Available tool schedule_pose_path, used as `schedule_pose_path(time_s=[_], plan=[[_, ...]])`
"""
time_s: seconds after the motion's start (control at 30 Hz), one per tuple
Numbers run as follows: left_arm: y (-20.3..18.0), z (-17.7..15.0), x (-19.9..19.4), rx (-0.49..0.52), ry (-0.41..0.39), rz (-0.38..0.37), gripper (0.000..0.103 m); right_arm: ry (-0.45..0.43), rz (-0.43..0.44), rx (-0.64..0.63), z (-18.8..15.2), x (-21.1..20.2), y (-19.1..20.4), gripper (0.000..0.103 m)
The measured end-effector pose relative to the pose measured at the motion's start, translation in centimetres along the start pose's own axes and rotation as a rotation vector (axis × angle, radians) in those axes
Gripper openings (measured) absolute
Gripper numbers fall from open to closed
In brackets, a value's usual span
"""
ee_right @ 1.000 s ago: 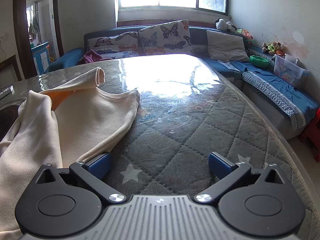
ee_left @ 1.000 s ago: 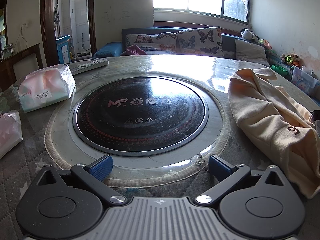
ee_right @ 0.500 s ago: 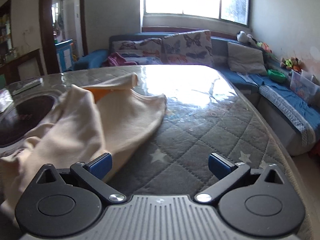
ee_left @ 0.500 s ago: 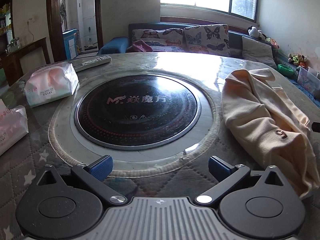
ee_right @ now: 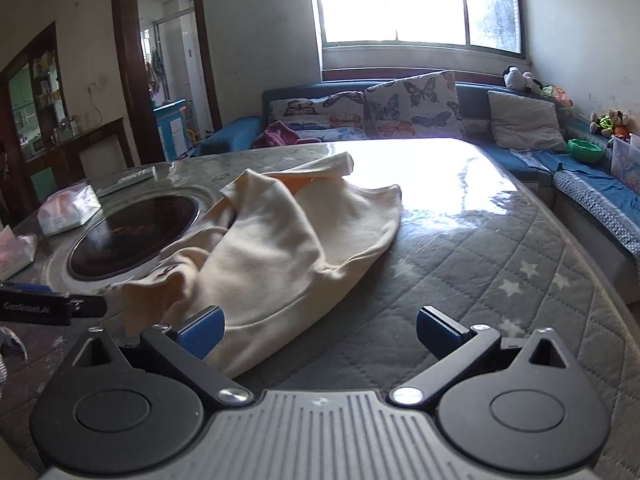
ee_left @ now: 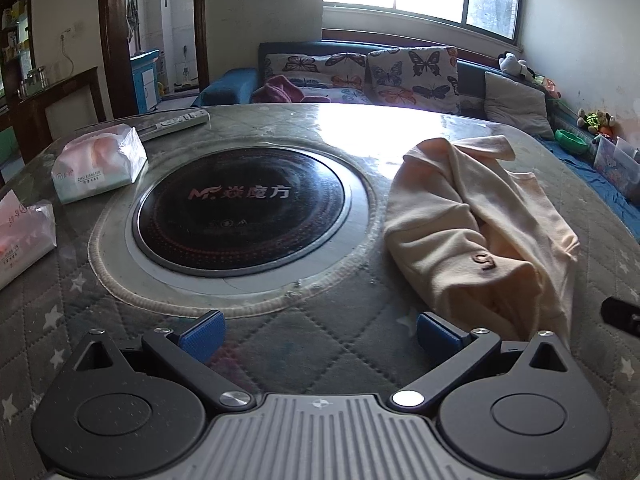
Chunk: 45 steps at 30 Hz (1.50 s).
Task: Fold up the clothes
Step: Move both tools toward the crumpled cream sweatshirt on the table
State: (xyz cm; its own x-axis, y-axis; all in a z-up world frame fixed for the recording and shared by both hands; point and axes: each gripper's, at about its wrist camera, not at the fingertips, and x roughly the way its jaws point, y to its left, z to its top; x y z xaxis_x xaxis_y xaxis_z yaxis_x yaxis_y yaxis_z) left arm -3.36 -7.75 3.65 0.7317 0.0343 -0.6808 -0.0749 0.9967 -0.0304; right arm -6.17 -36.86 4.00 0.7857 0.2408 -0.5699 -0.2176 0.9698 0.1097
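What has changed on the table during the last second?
Both grippers, left gripper and right gripper, drew back from the cream garment, so more of it shows. Nothing was gripped or released. The garment stays crumpled beside the round cooktop; fingers remain open.

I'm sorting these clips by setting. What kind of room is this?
Most likely a home living and dining room: a sofa with butterfly cushions under the window, soft toys along the wall, and a round table with a built-in cooktop.
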Motion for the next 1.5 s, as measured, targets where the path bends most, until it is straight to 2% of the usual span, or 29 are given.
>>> schedule_pose_path(time_s=[0.57,1.5], plan=[[-3.6,-0.9,-0.8,0.045,0.026,-0.02,0.103,0.016,-0.028,-0.013,-0.3,-0.9,1.3,0.103],[-5.2,-1.5,-0.9,0.129,0.061,-0.01,0.103,0.062,-0.034,-0.016,-0.5,-0.4,2.0,0.103]])
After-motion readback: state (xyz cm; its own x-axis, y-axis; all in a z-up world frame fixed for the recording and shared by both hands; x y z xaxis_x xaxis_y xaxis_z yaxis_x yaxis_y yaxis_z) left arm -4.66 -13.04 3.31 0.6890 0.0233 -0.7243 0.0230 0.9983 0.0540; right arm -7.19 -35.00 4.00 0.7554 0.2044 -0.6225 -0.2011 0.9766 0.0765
